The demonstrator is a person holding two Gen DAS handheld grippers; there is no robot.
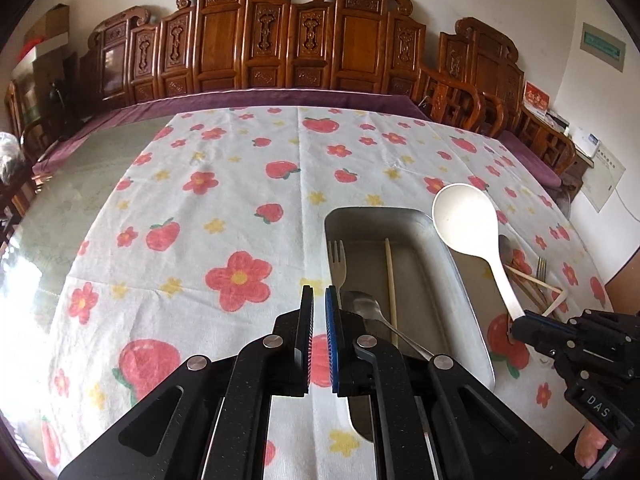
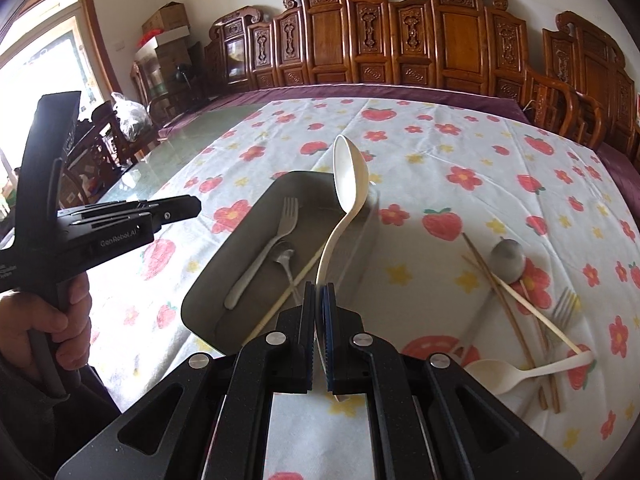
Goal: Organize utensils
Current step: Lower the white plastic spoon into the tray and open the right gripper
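Note:
A large white plastic spoon [image 2: 352, 176] hangs tilted above the grey metal tray [image 2: 256, 216], with my right gripper [image 2: 320, 286] shut on its handle. In the tray lie a white fork [image 2: 264, 256], a small metal spoon [image 2: 284, 258] and a pale chopstick [image 2: 288, 292]. From the left wrist view, the white spoon [image 1: 466, 216] hovers over the tray's [image 1: 400, 214] right rim, carried by the right gripper [image 1: 520, 322]. My left gripper [image 1: 319, 292] is shut with nothing in it, above the cloth just left of the tray.
On the flowered tablecloth right of the tray lie loose utensils: a metal spoon [image 2: 507, 260], chopsticks [image 2: 504, 300], a metal fork [image 2: 564, 308] and a white spoon [image 2: 504, 376]. A hand [image 2: 60, 320] holds the left gripper [image 2: 192, 205]. Carved wooden chairs [image 2: 452, 36] line the table's far side.

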